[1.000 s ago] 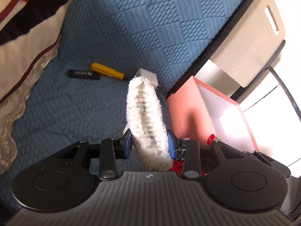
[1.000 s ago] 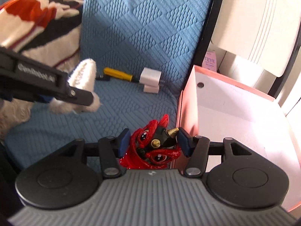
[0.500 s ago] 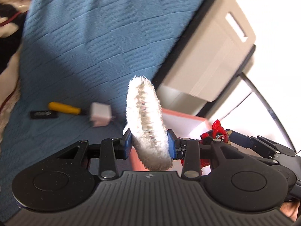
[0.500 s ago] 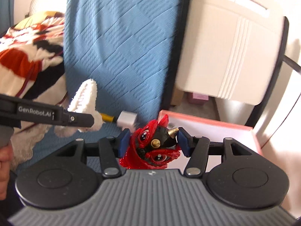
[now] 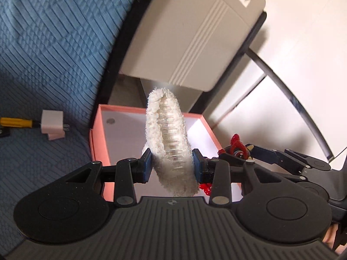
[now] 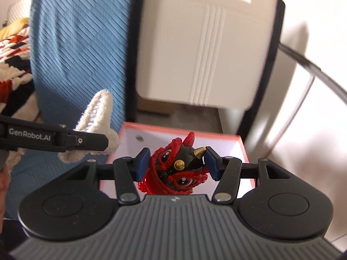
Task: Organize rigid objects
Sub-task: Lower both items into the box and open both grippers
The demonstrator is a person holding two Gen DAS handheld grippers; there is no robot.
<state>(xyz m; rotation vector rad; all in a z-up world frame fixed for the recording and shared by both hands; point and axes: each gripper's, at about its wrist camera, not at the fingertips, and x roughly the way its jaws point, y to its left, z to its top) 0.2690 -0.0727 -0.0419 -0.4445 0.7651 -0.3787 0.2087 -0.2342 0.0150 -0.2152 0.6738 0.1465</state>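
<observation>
Two handheld grippers are counted, the left gripper (image 5: 171, 165) and the right gripper (image 6: 176, 162), and one item is seen between the pads of each: one fluffy white hair clip (image 5: 168, 138) and one red-and-black dragon figurine (image 6: 177, 166). One pink box (image 5: 96, 134) is seen, and on the blue bedcover (image 5: 54, 54) are counted one white plug adapter (image 5: 53, 124) and one yellow-handled screwdriver (image 5: 16, 122).
</observation>
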